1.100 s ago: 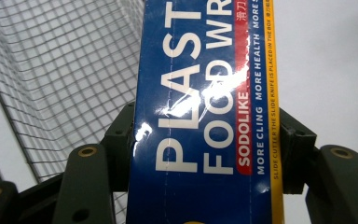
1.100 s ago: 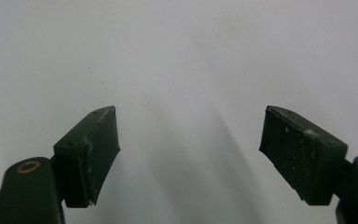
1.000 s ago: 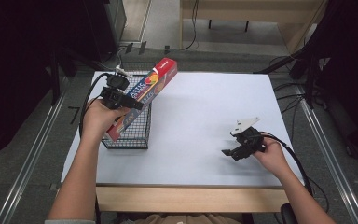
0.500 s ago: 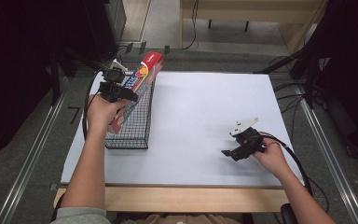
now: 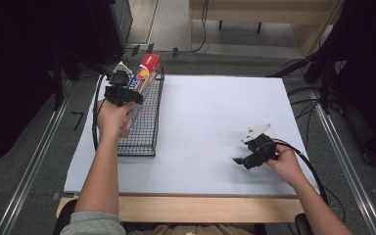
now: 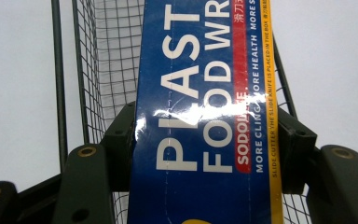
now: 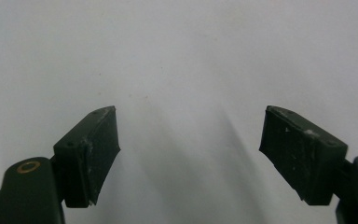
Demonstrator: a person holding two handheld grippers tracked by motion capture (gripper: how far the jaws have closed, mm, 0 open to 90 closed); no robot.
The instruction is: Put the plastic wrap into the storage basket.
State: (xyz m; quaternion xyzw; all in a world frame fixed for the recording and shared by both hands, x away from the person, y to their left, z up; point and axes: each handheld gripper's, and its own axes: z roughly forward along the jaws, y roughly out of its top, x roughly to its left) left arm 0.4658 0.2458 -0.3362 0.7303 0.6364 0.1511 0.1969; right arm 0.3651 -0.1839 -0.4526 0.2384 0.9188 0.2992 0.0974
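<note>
A long blue box of plastic food wrap (image 5: 145,74) with a red far end slants over the far end of a black wire basket (image 5: 142,132). My left gripper (image 5: 123,94) is shut on the box's near part. In the left gripper view the two pads press on both sides of the box (image 6: 205,93), with my left gripper (image 6: 207,142) above the basket's mesh (image 6: 107,70). My right gripper (image 5: 242,161) rests low over the white sheet at the right, open. Its jaws stand wide apart in the right gripper view (image 7: 189,154), with nothing between them.
The basket stands along the left edge of the white sheet (image 5: 210,117) that covers the table. A wooden table edge (image 5: 186,208) runs along the near side. Dark equipment and cables (image 5: 103,29) sit beyond the far left corner.
My left gripper has carried the box to the left and lower, so it lies more in line with the basket. The right gripper has stayed put.
</note>
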